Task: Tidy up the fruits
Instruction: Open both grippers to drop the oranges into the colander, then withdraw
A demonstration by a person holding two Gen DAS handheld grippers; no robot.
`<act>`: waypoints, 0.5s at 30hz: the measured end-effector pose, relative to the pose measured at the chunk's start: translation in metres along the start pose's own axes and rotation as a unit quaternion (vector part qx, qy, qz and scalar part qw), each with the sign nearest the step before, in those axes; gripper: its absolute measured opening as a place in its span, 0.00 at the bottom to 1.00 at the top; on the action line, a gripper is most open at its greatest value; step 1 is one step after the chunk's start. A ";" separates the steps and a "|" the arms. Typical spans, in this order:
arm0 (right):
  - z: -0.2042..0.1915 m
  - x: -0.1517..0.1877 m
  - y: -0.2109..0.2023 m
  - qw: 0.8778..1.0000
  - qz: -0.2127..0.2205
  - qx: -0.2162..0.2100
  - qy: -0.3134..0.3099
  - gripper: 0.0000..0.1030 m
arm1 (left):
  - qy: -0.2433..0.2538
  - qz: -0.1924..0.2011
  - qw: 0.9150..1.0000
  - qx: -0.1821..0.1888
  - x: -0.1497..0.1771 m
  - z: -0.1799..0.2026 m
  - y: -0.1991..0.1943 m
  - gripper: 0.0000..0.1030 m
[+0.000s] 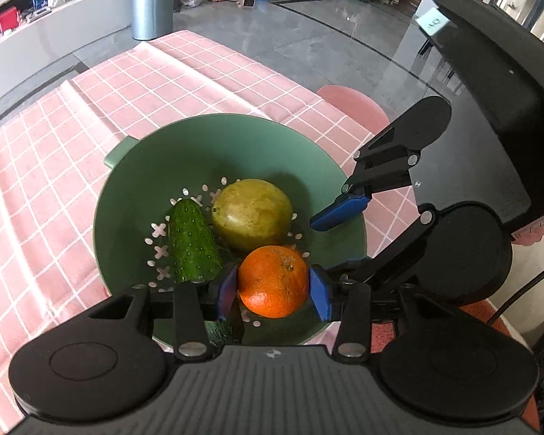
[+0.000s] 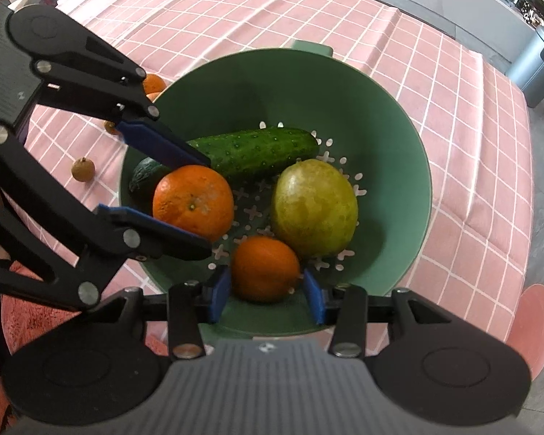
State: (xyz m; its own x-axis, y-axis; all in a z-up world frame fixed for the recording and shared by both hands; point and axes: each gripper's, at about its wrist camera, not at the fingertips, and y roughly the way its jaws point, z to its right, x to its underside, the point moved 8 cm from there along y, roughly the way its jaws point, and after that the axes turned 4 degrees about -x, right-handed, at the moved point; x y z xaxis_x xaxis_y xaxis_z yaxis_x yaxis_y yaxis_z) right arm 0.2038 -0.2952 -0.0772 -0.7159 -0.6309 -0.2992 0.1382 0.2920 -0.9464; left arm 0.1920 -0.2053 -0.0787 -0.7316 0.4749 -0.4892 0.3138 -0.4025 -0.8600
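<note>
**Two grippers over a green colander of fruit**

A pink checked cloth (image 2: 453,116) covers the worktop, with grey floor and a bin (image 1: 152,3) behind. On it stands a green colander (image 2: 399,137).

The left gripper (image 1: 273,286) has its blue pads on either side of an orange (image 1: 273,281) at the colander's 6 o'clock in its own view; narrow gaps show, so the jaws stand apart around it.

The right gripper (image 2: 266,291) likewise flanks a smaller orange (image 2: 264,268), barely clear of it.

A cucumber (image 2: 257,150) and a yellow-green fruit (image 2: 313,208) lie beside them.
</note>
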 end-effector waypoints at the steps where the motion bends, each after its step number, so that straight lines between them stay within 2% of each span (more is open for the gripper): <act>1: 0.000 0.001 -0.001 1.000 0.001 0.002 0.001 0.41 | -0.004 0.002 1.000 0.002 0.000 0.000 -0.001 0.54; 6: 0.001 0.001 -0.010 1.000 0.013 0.011 0.009 0.48 | -0.030 0.015 0.999 0.010 -0.002 -0.006 -0.010 0.68; 12: -0.005 -0.003 -0.021 0.999 0.026 0.021 0.015 0.49 | -0.061 0.043 0.997 0.021 -0.003 -0.015 -0.030 0.68; 15: -0.009 -0.007 -0.031 0.998 0.042 0.038 0.021 0.55 | -0.078 0.062 0.995 0.018 -0.004 -0.023 -0.045 0.68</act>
State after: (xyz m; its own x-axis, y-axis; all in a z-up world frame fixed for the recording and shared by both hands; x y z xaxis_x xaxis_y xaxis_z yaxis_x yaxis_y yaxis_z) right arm 0.1978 -0.2934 -0.0446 -0.7274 -0.5750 -0.3744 0.2494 0.2867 -0.9250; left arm 0.1944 -0.1714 -0.0419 -0.7742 0.2939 -0.5607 0.3875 -0.4804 -0.7868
